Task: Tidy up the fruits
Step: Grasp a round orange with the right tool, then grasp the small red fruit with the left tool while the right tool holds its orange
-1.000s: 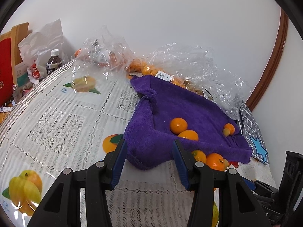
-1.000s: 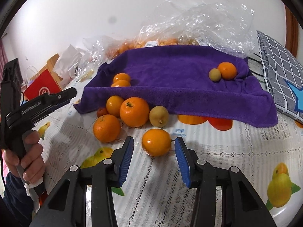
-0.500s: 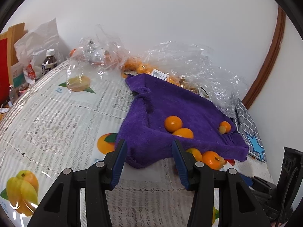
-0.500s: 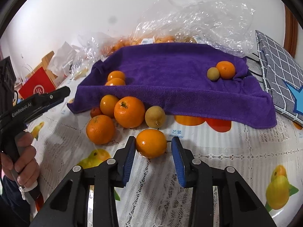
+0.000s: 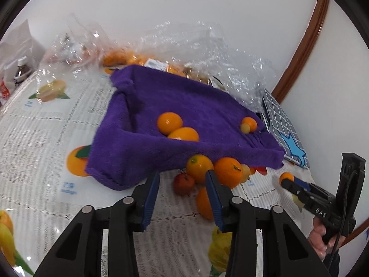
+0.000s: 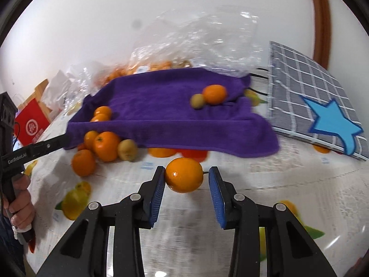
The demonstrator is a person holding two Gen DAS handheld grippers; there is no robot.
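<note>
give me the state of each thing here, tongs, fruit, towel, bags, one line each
right tongs: around an orange; left pad touches it, a small gap shows at the right pad
left tongs: open, holding nothing
purple towel: spread out, front edge draped over the table, four fruits lying on it
loose fruit pile: on the tablecloth by the towel's edge
clear plastic bags: crumpled behind the towel, oranges inside
bottle: upright, capped

Left gripper open above loose oranges.
</note>
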